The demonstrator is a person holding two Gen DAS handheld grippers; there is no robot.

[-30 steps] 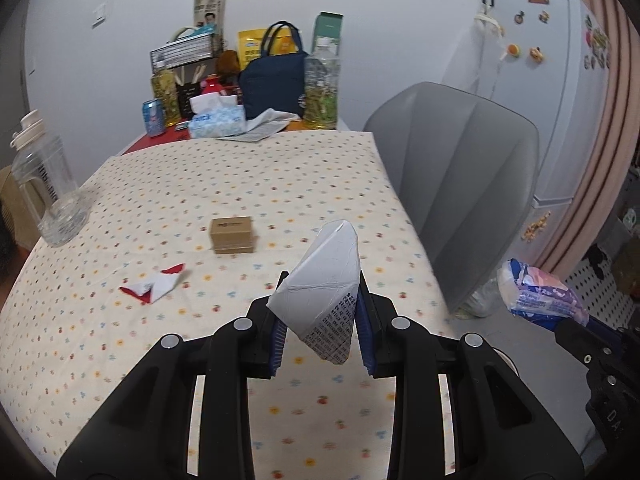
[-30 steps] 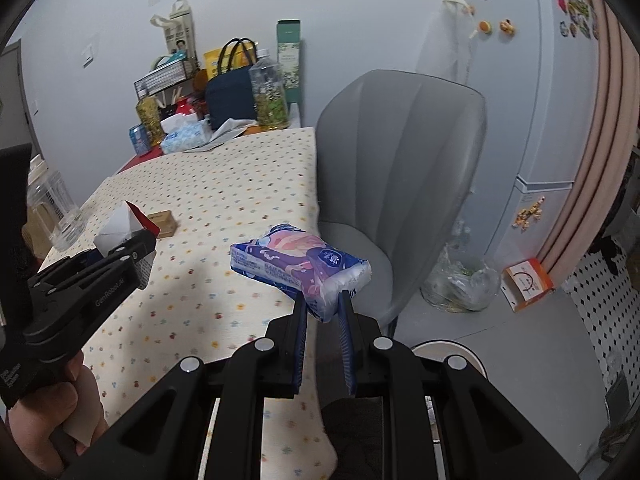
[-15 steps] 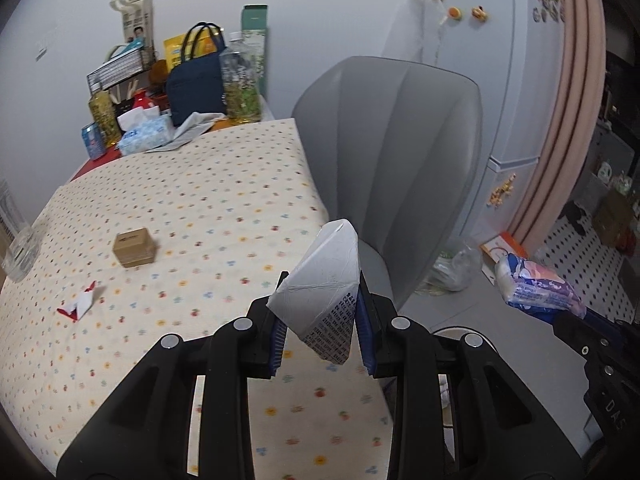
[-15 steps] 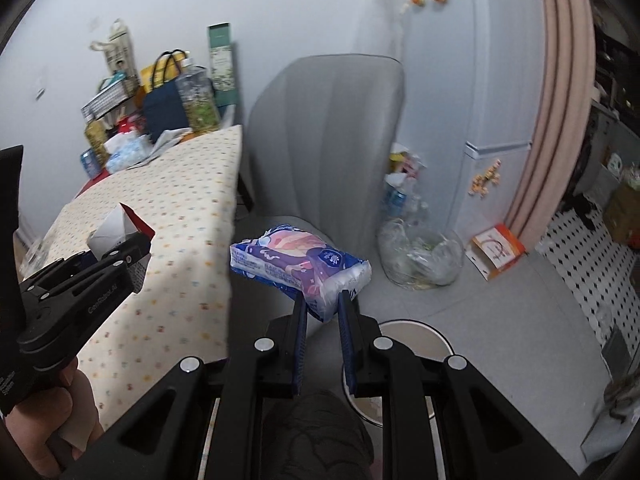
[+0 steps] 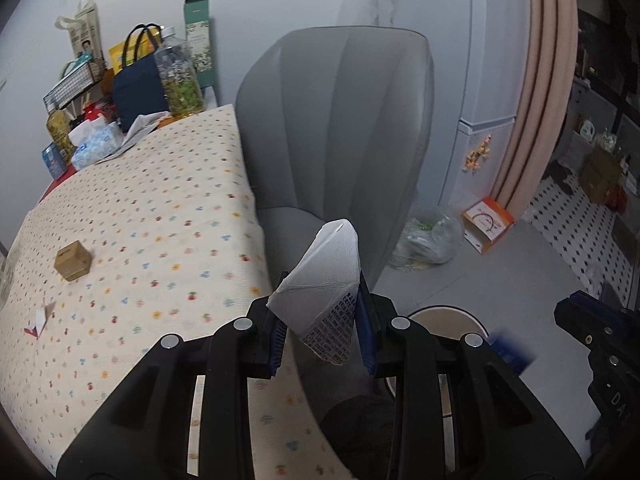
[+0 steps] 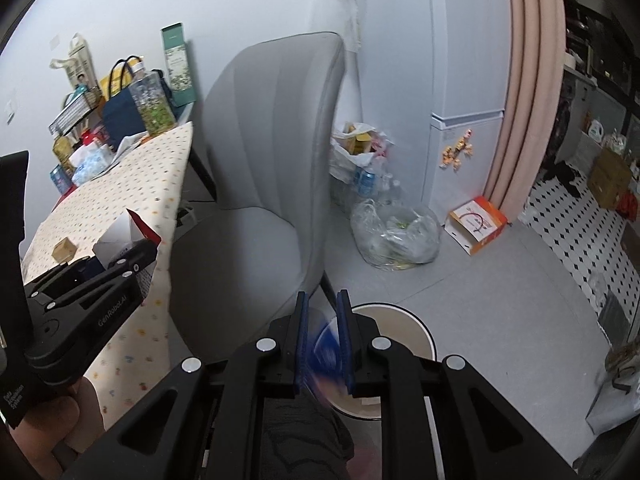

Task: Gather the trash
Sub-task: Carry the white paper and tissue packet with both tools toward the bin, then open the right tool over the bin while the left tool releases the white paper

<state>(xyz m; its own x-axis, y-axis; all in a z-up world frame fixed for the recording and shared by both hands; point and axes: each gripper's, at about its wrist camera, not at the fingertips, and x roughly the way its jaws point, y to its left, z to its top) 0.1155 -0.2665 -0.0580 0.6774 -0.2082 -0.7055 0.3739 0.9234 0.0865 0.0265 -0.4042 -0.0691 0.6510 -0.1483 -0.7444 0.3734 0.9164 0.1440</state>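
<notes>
The left claw (image 5: 320, 330) is partly open around a flattened white carton (image 5: 326, 280). Its blue pads (image 5: 278, 338) press on the carton's two sides, and the carton's point stands up above the fingertips, with small print on its lower face. The claw is past the worktop's edge, in front of the grey chair (image 5: 340, 140). The right claw (image 6: 324, 340) has its pads close together, and they have just been closing. A blue and white packet (image 6: 326, 350) shows between them only as a blur, so I cannot tell whether the pads still press on it. That claw points down over a round white bin (image 6: 404, 318) on the grey floor, just beside the chair's seat. Part of a hand (image 6: 60, 412) shows under the left tool at the lower left of the right wrist view. On the worktop (image 5: 140, 220), covered by a dotted cloth, a small brown box (image 5: 73, 260) and a red and white paper scrap (image 5: 40, 318) lie apart from each other. Bottles, a dark bag and a tissue pack crowd the far end of the worktop against the wall. On the floor beyond the bin sit a clear plastic bag (image 6: 396, 236) and an orange and white box (image 6: 476, 224), both near a white fridge (image 6: 464, 80).
</notes>
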